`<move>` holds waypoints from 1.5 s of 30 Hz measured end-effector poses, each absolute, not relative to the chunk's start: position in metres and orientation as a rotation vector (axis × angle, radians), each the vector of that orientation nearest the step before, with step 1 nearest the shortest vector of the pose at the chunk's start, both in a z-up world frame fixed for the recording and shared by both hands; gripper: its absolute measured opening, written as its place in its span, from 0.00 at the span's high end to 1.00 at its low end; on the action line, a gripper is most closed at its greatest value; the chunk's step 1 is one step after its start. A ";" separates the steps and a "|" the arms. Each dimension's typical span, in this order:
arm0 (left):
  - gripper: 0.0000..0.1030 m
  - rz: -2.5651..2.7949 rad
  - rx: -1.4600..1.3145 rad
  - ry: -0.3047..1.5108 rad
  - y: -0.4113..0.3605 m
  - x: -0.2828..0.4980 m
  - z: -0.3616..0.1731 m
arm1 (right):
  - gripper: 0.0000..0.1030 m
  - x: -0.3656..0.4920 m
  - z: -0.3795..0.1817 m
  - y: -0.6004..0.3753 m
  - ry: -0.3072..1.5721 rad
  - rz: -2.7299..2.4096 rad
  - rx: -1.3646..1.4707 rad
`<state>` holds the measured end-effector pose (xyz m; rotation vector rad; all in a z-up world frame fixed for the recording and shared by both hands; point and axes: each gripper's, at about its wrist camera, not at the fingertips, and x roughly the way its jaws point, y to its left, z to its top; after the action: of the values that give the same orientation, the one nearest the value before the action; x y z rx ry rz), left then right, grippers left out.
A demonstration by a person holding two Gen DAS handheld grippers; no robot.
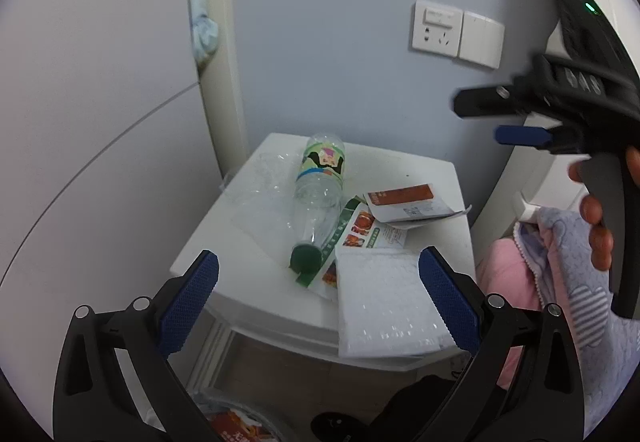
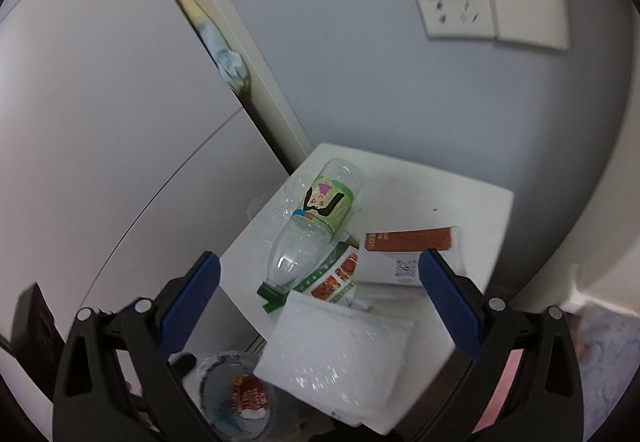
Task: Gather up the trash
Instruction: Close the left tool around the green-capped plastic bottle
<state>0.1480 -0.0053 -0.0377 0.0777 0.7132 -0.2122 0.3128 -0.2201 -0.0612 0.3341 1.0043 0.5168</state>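
Trash spread over a small white cabinet (image 1: 432, 178) in the corner below a wall socket (image 1: 438, 28). Empty clear bottle (image 1: 320, 198) on its side near the middle, base toward the back edge, green cap (image 1: 306, 258) toward the front edge, lying partly on a printed leaflet (image 1: 360, 232). White bubble mailer (image 1: 384, 306) at the front right corner, overhanging the front edge. Torn brown-and-white packet (image 1: 412, 202) toward the right edge, behind the leaflet. Crumpled clear film (image 1: 256, 182) at the back left corner, hard to make out.

Left gripper (image 1: 318, 302) wide apart, nothing held, hovering off the front edge. Right gripper (image 2: 320, 302) likewise wide and empty, over the mailer (image 2: 344, 350); from the left view, seen off to the right above the cabinet.

Bottle probably very light, thin-walled and slick: liable to roll or squirt out if squeezed at the rounded shoulder; best taken across the labelled waist or at the stiff neck under the cap. Mailer soft, springy and light; overhanging edge the easy place to pinch. Leaflet and packet flat and limp, hard to lift unless an edge is raised.
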 end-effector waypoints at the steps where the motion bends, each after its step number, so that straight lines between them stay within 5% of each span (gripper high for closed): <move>1: 0.06 -0.217 0.079 0.717 -0.005 0.154 -0.039 | 0.06 0.320 -0.064 -0.216 1.019 0.522 0.341; 45: 0.06 -0.382 0.171 0.962 -0.025 0.308 -0.115 | 0.06 0.473 -0.195 -0.126 1.522 0.353 0.478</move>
<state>0.3081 -0.0252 -0.1147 0.1709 0.9621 -0.3817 0.4732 -0.1263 -0.1947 0.4783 1.5218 0.3530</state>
